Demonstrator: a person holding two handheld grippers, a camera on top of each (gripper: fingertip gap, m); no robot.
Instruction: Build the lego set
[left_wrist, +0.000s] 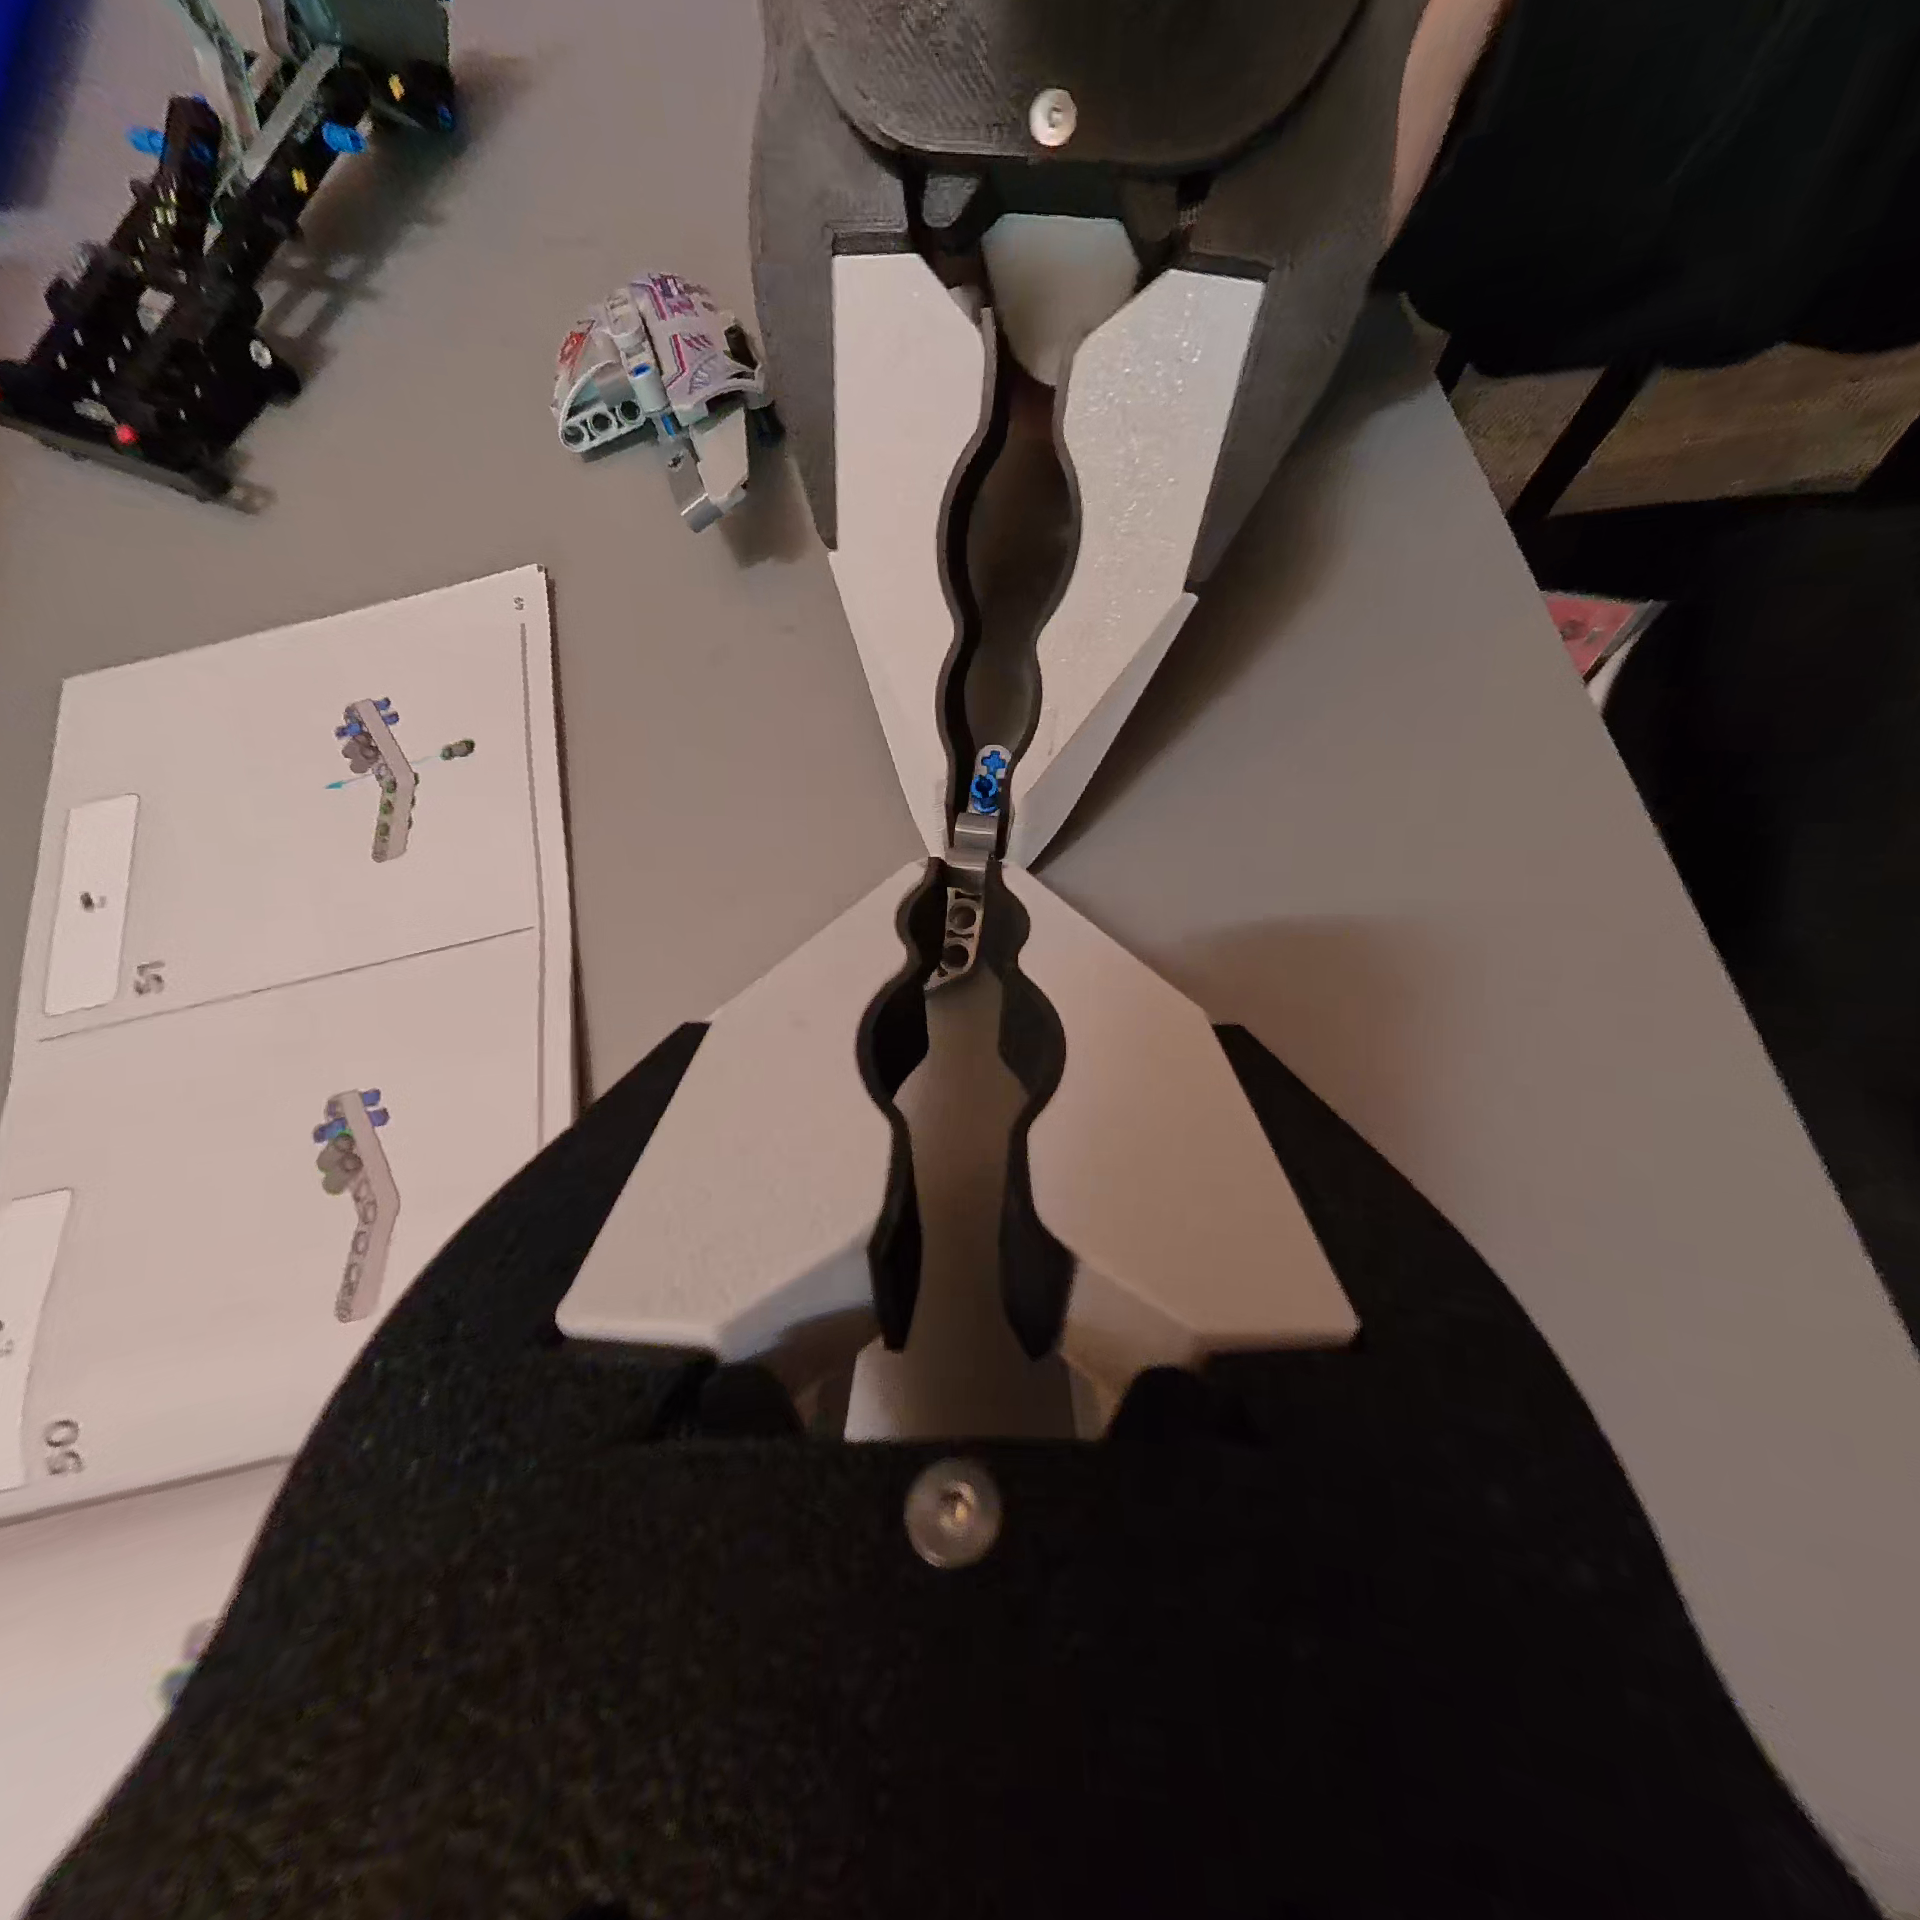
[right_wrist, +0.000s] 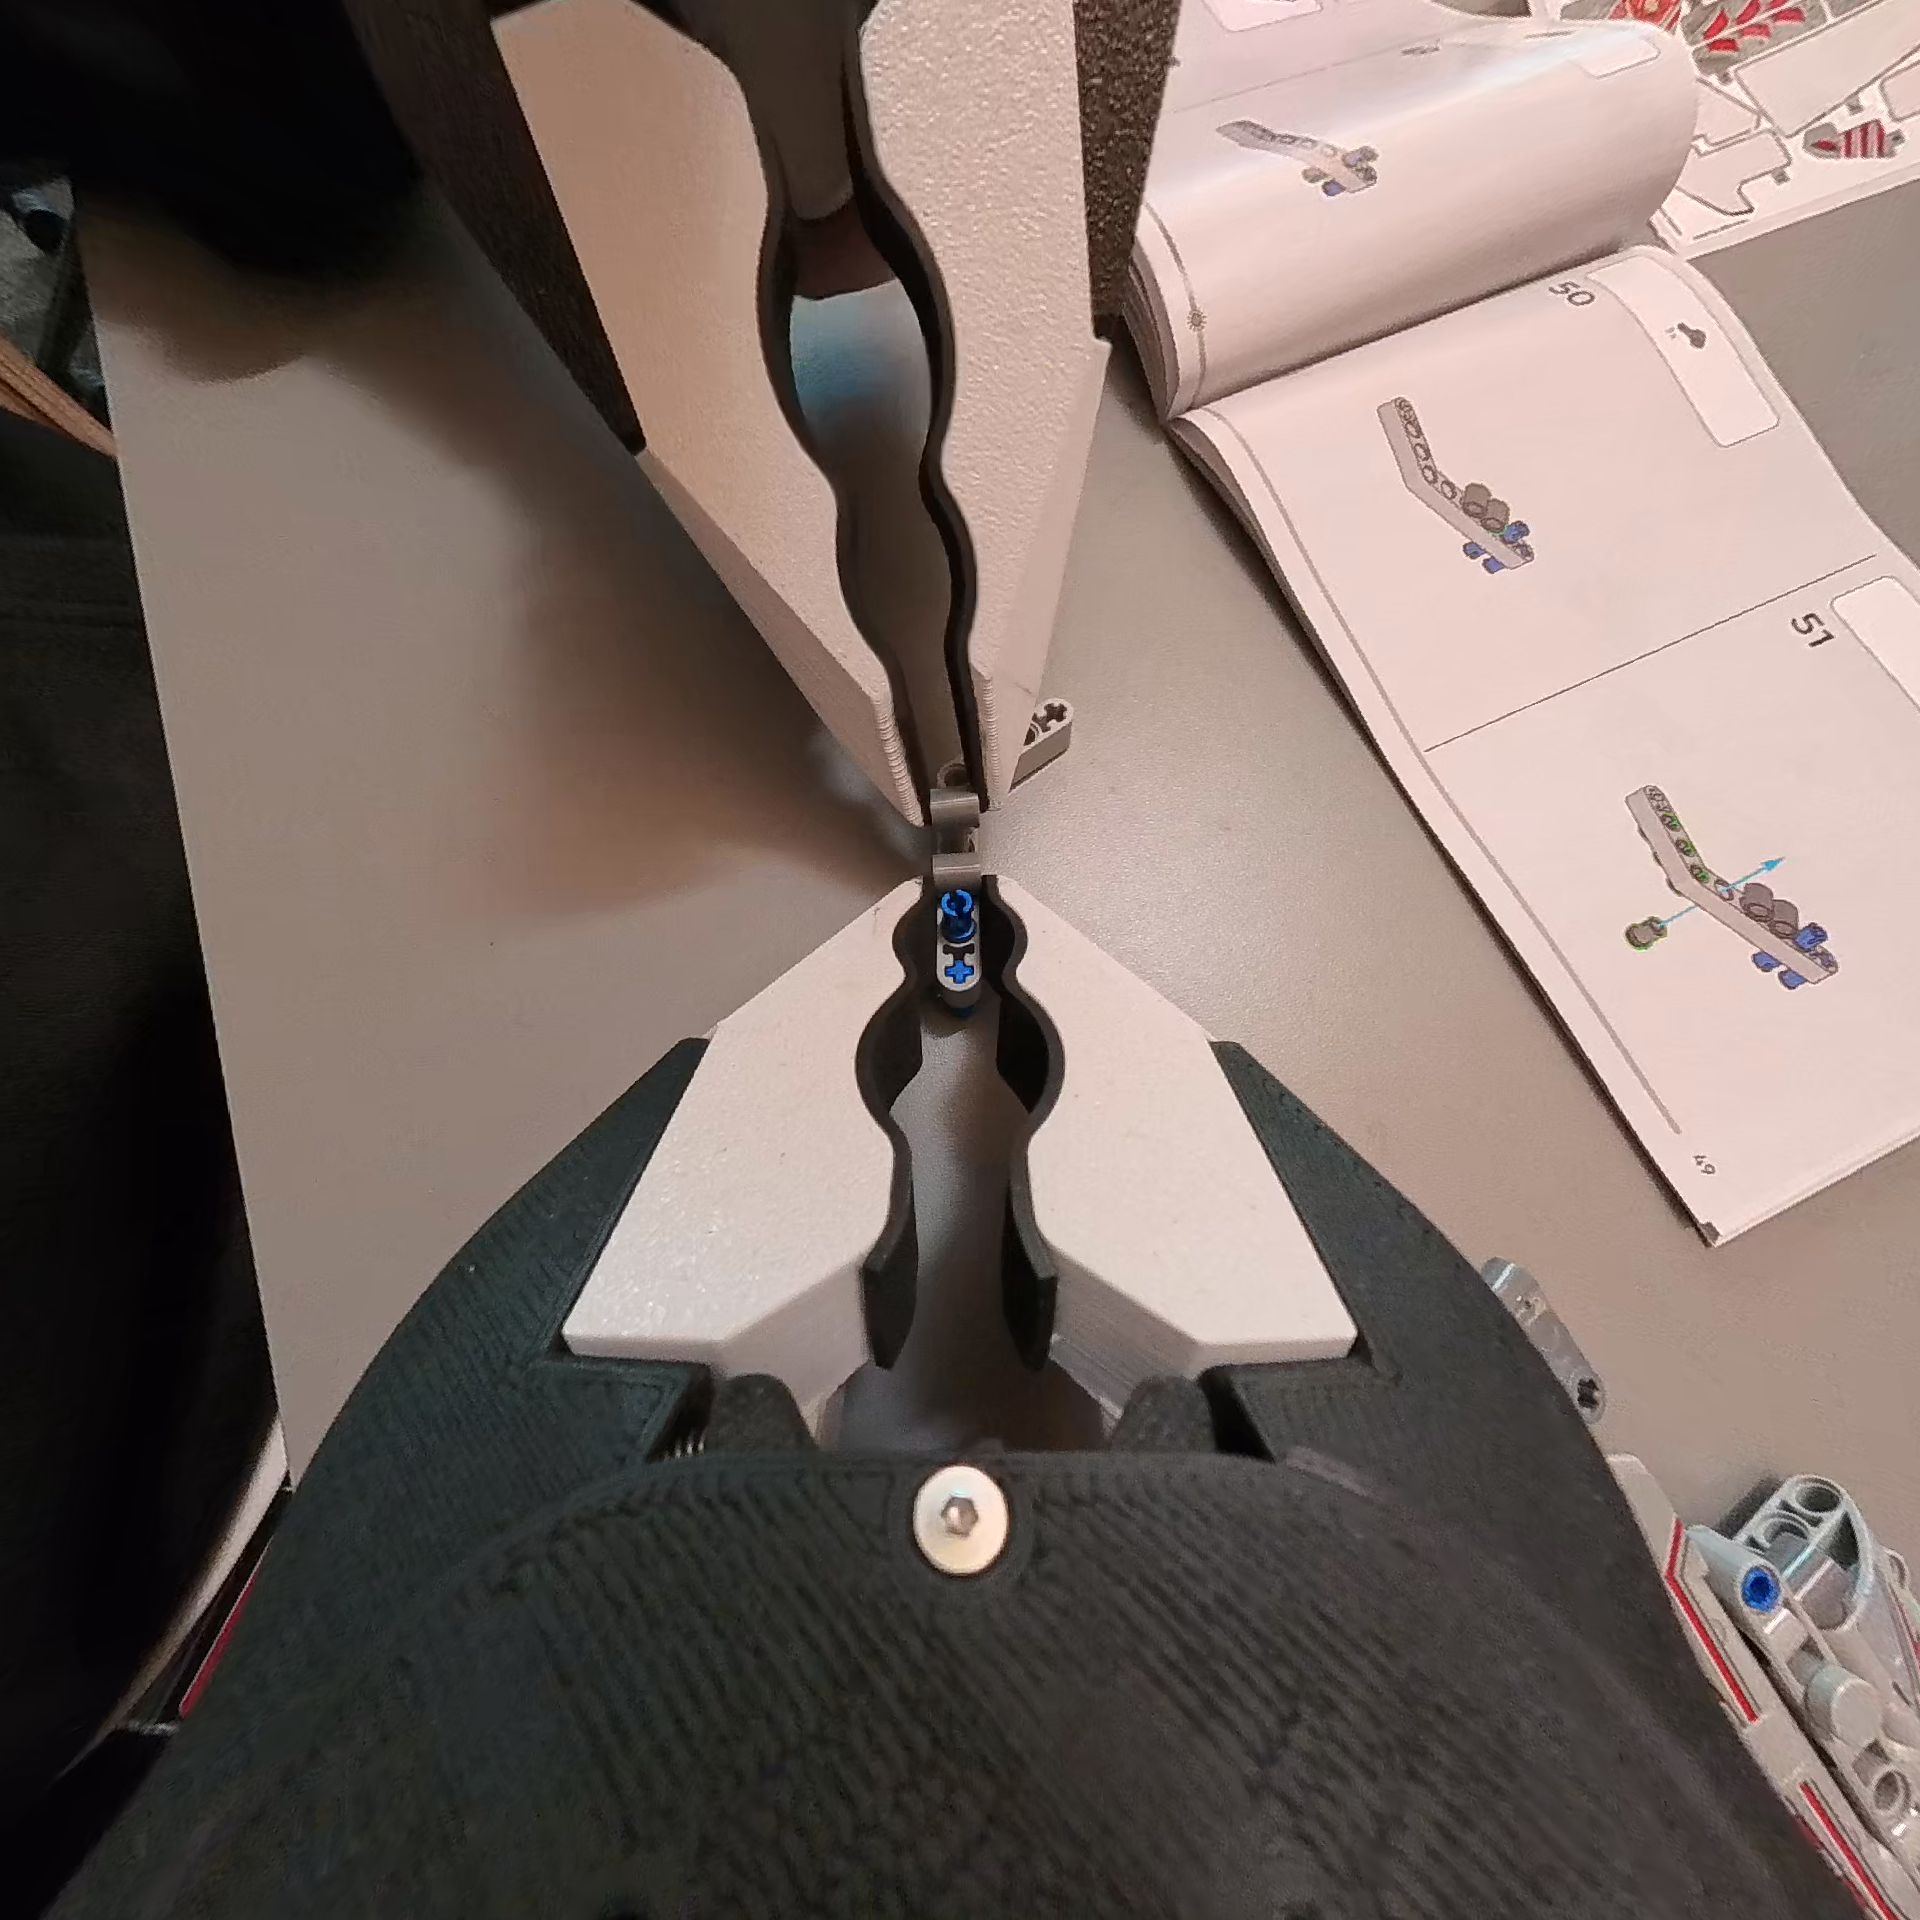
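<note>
A grey bent lego beam (left_wrist: 957, 935) with blue pins (left_wrist: 987, 790) at one end is held above the grey table between my two grippers, which meet tip to tip. My left gripper (left_wrist: 964, 871) is shut on the plain holed end of the beam. My right gripper (right_wrist: 961, 883) is shut on the end with the blue pins (right_wrist: 957, 940). In the right wrist view the left gripper (right_wrist: 951, 805) comes down from the top, and the beam's far end (right_wrist: 1044, 727) sticks out beside it. Small grey connectors (right_wrist: 956, 831) sit on the beam between the two sets of tips.
The open instruction booklet (left_wrist: 312, 935) lies on the table (left_wrist: 675, 644), also in the right wrist view (right_wrist: 1558, 675). A small grey sub-assembly (left_wrist: 655, 384) and a large black build (left_wrist: 156, 312) stand farther back. A sticker sheet (right_wrist: 1818, 104) lies beyond the booklet. The table edge (left_wrist: 1558, 623) is close.
</note>
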